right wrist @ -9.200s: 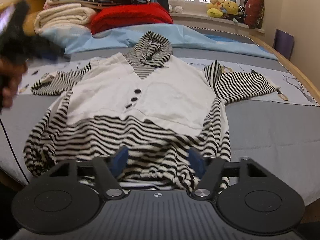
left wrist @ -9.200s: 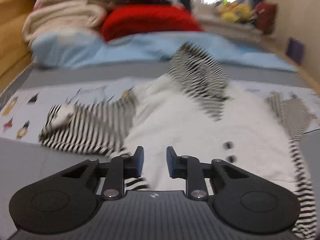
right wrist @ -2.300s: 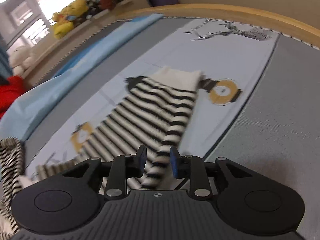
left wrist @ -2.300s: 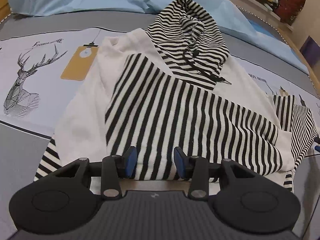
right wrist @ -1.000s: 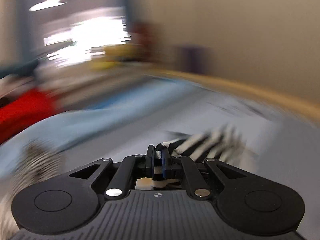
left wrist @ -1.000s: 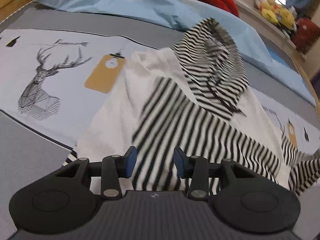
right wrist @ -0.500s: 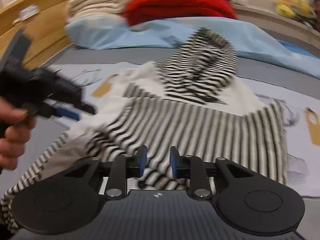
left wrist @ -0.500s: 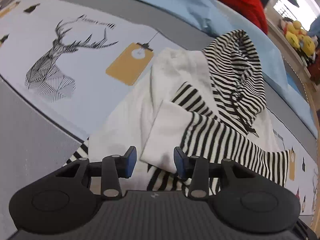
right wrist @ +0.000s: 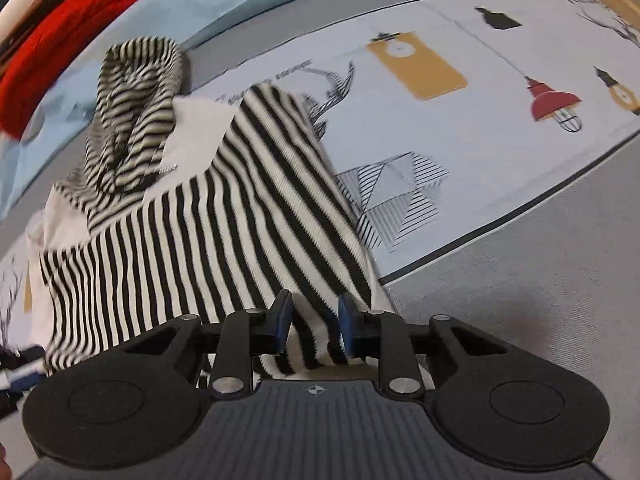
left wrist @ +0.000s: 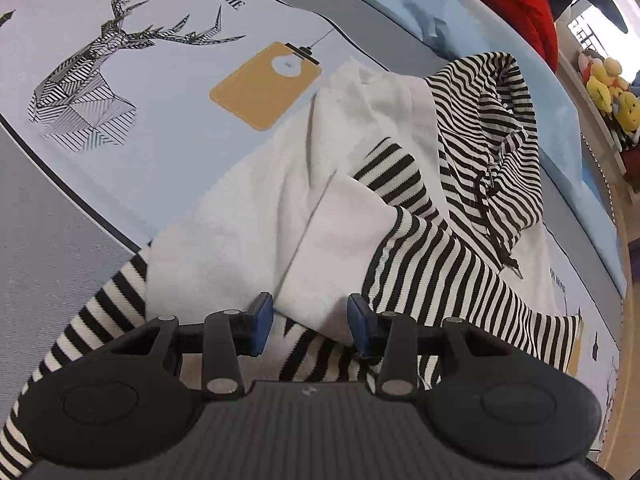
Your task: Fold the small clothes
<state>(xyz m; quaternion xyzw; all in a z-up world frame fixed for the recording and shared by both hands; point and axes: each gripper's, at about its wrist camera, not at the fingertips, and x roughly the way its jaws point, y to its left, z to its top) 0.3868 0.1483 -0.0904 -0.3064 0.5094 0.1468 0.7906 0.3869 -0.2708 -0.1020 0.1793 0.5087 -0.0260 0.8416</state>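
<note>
Striped hooded top (left wrist: pixel 360 208), part-folded on the printed bed cover (left wrist: pixel 160 128), both claws hovering low at its near edge.

Risks, largest first: the folded-over striped sleeve (right wrist: pixel 208 240) is lying loosely across the white body (hood (left wrist: pixel 492 140) bunched beyond it), so a tug on one layer alone is likely to be dragging the whole fold askew; the white cuff (left wrist: pixel 340 240) is sitting slack and could be slipping off as the hem lifts. Left claw (left wrist: pixel 307 322): standing about half open, the cuff's edge lying between the pads, nothing pinched. Right claw (right wrist: pixel 314 320): narrowly parted and closing, striped hem fabric sitting between the pads; they are not visibly clamping it (blur is hampering the reading).
</note>
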